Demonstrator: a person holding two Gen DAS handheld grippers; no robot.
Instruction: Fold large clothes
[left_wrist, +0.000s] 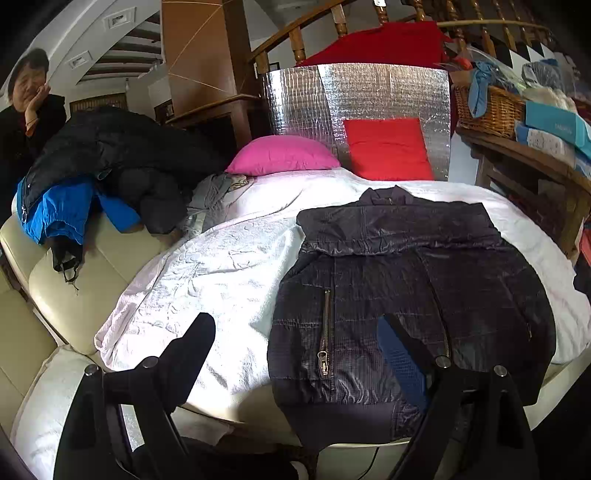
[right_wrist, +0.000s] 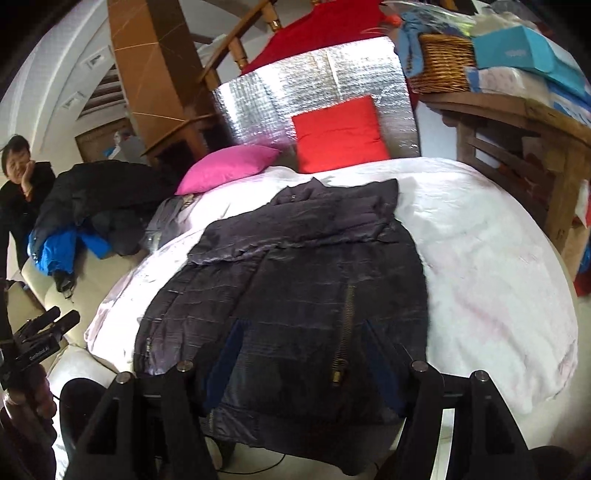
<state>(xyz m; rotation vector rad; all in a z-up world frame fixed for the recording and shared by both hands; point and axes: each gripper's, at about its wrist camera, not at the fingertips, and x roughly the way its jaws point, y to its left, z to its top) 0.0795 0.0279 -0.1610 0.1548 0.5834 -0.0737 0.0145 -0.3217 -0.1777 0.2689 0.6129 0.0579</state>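
A dark quilted jacket (left_wrist: 410, 291) lies flat on a white quilt (left_wrist: 221, 266), collar at the far end, sleeves folded across its chest, hem hanging over the near edge. It also shows in the right wrist view (right_wrist: 295, 280). My left gripper (left_wrist: 295, 332) is open and empty, above the jacket's near left hem. My right gripper (right_wrist: 303, 339) is open and empty, above the jacket's lower middle. The left gripper also shows at the left edge of the right wrist view (right_wrist: 48, 325).
A pile of black and blue coats (left_wrist: 96, 177) sits on the cream sofa (left_wrist: 74, 288) at left, a person (left_wrist: 26, 96) behind it. A pink pillow (left_wrist: 284, 153), a red cushion (left_wrist: 388, 147) and a silver panel (left_wrist: 369, 92) stand at the far end. A wooden table (left_wrist: 535, 155) with a wicker basket (left_wrist: 487, 110) is at right.
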